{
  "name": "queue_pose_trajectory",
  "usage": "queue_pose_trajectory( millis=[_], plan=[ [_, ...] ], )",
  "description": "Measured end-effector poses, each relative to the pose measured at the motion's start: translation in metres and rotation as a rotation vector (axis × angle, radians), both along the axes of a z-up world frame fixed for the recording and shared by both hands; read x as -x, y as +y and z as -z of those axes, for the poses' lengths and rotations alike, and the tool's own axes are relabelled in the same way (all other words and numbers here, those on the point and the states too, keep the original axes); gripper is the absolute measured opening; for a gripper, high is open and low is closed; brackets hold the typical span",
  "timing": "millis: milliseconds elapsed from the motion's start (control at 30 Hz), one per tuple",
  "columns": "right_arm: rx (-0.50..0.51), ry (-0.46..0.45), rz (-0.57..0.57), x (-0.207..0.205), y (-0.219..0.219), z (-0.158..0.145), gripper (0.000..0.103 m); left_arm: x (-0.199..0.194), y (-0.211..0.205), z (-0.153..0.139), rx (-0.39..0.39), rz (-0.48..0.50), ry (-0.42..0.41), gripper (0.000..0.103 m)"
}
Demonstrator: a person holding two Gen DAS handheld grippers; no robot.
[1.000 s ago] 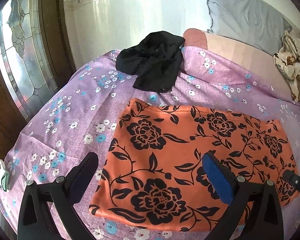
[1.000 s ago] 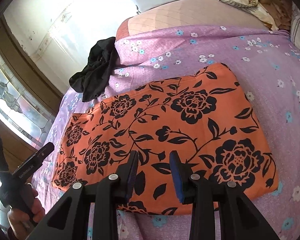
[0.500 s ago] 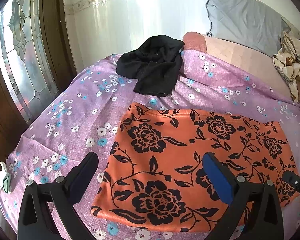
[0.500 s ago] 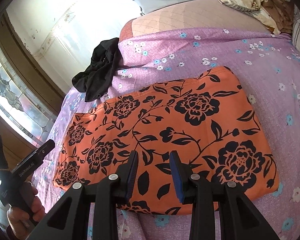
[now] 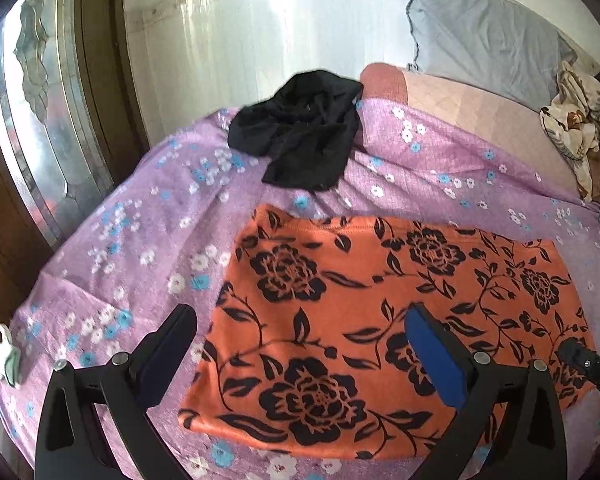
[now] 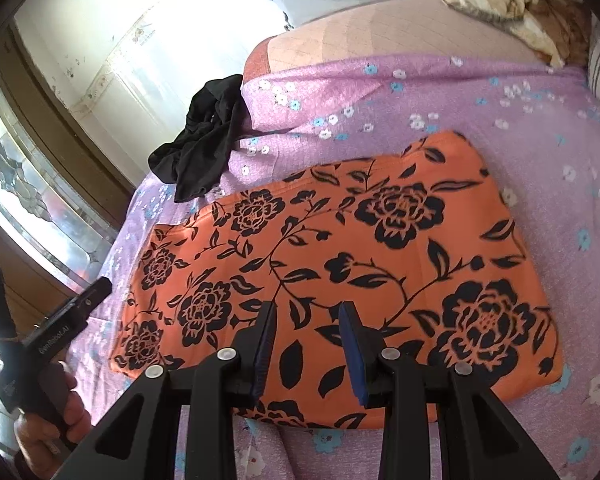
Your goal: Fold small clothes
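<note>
the fingers (image 5: 436,356) of the left gripper (image 5: 300,356) stand wide apart and hold nothing; one hangs over the purple sheet, the other over the cloth. the fingers (image 6: 350,344) of the right gripper (image 6: 306,344) stand with a narrow gap between them, and nothing is in that gap; i judge they hover above the cloth and do not pinch it.

the bed sheet (image 5: 112,240), purple with small flowers, covers most of both views. on it lies the orange floral garment (image 5: 364,300), spread flat as a neat rectangle, so it looks already folded at least once. seen from the left gripper, it reaches from about 12 o'clock to 3 o'clock of the fingers, and its long axis runs from 9 to 3 o'clock. seen from the right gripper, the cloth lies at 12 o'clock, with the long axis from about 8 to 2 o'clock.

the black garment (image 5: 304,132) lies crumpled at 12 o'clock, well apart from the orange one and not yet folded.

i judge each gripper is near its own short end, so the next fold probably goes along the long axis.
</note>
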State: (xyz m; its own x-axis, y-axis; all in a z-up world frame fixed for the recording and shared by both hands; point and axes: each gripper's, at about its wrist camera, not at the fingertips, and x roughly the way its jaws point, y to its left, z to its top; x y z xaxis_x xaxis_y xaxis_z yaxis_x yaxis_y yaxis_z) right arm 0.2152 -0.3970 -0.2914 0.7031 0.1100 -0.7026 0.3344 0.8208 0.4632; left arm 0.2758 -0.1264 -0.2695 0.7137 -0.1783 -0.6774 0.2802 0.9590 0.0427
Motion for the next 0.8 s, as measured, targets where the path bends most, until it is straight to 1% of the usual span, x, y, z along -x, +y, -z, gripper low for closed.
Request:
queue_pose_trajectory(
  millis=[100,133,200,233,267,300,367,433,467,533,633,667,700,800],
  plan=[
    [-0.105,0.019,0.012,0.004,-0.01,0.009,0.036,-0.004,0.012,0.01,0.055,-0.003,0.1,0.103],
    [-0.141,0.024,0.021,0.006,-0.013,0.011,0.036,-0.006,0.018,0.016,0.074,-0.01,0.15,0.103],
    [-0.249,0.04,0.055,0.015,-0.023,0.02,0.036,-0.007,0.029,0.029,0.105,-0.036,0.237,0.103],
    [-0.322,0.045,0.086,0.021,-0.029,0.025,0.037,-0.007,0.036,0.036,0.132,-0.055,0.283,0.103],
    [-0.376,0.044,0.117,0.028,-0.034,0.029,0.04,-0.007,0.043,0.04,0.154,-0.073,0.315,0.103],
    [-0.407,0.041,0.137,0.033,-0.038,0.031,0.045,-0.006,0.051,0.045,0.182,-0.098,0.354,0.103],
    [-0.436,0.034,0.186,0.045,-0.044,0.031,0.056,-0.001,0.064,0.052,0.225,-0.14,0.4,0.103],
    [-0.454,0.023,0.25,0.061,-0.051,0.03,0.056,0.005,0.071,0.054,0.25,-0.161,0.418,0.103],
    [-0.47,0.02,0.265,0.066,-0.053,0.031,0.056,0.011,0.075,0.055,0.264,-0.165,0.424,0.103],
    [-0.537,0.02,0.319,0.083,-0.057,0.038,0.056,0.018,0.078,0.058,0.284,-0.162,0.44,0.103],
    [-0.632,0.05,0.375,0.098,-0.061,0.053,0.056,0.028,0.076,0.064,0.361,-0.113,0.497,0.103],
    [-0.681,0.065,0.395,0.102,-0.061,0.062,0.056,0.028,0.074,0.066,0.383,-0.096,0.513,0.103],
    [-0.709,0.077,0.409,0.104,-0.061,0.067,0.056,0.026,0.072,0.067,0.401,-0.083,0.525,0.103],
    [-0.755,0.111,0.441,0.104,-0.061,0.083,0.056,0.016,0.067,0.076,0.454,-0.072,0.556,0.103]
  ],
)
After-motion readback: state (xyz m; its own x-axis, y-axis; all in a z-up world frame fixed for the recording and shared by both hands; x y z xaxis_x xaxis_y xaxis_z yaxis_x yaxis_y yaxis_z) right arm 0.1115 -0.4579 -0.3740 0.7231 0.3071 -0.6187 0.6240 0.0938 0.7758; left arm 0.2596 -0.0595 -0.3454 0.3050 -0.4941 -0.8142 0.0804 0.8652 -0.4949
